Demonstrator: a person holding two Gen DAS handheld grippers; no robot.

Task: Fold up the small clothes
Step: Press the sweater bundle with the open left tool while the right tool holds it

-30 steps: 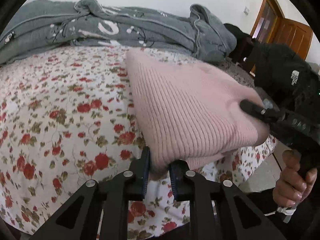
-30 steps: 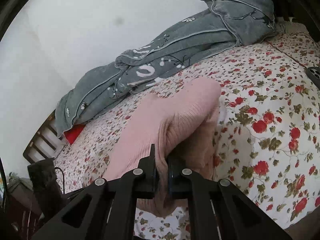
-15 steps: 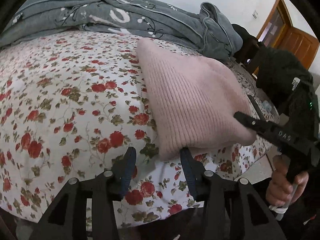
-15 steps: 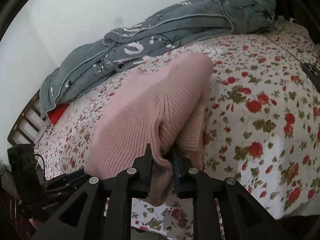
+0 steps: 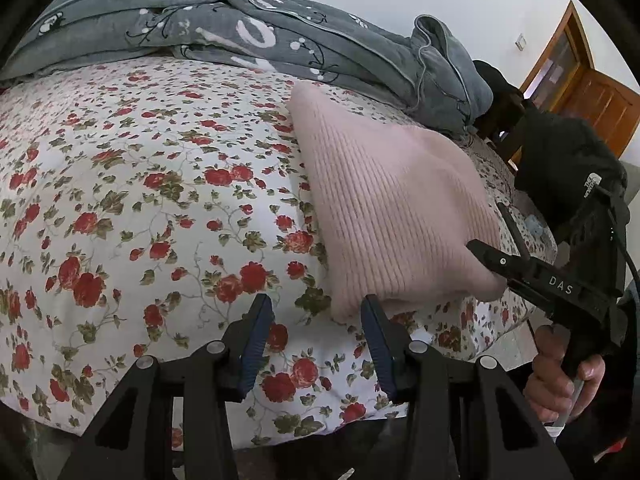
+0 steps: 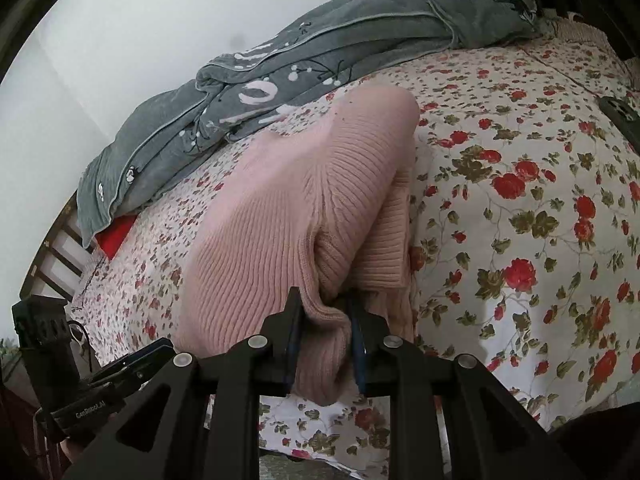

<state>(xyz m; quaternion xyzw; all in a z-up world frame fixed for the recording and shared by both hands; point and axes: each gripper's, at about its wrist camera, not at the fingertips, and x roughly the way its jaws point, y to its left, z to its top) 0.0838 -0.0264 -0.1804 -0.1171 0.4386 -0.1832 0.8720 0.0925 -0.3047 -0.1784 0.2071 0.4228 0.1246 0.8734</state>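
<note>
A folded pink ribbed sweater (image 5: 392,208) lies on the flowered bed sheet (image 5: 140,200). My left gripper (image 5: 316,302) stands open just short of the sweater's near corner, with only that corner's tip and sheet between its fingers. My right gripper (image 6: 324,308) has a thick fold of the pink sweater (image 6: 280,220) between its pads. Its jaws are opening, and the knit still fills the gap and touches both. In the left wrist view the right gripper (image 5: 490,228) sits at the sweater's right end, held by a hand (image 5: 560,372). The left gripper (image 6: 140,356) shows at the lower left of the right wrist view.
A grey blanket (image 5: 240,32) is heaped along the bed's far side by the wall. A dark phone (image 6: 620,116) lies on the flowered sheet (image 6: 520,200) to the right. A black jacket (image 5: 568,168) and a wooden door (image 5: 592,96) are beyond the bed's right edge.
My left gripper let go of the sweater's corner, opened wide and drew back a little. The sweater sank flat onto the sheet. My right gripper's jaws have spread slightly around their fold.
</note>
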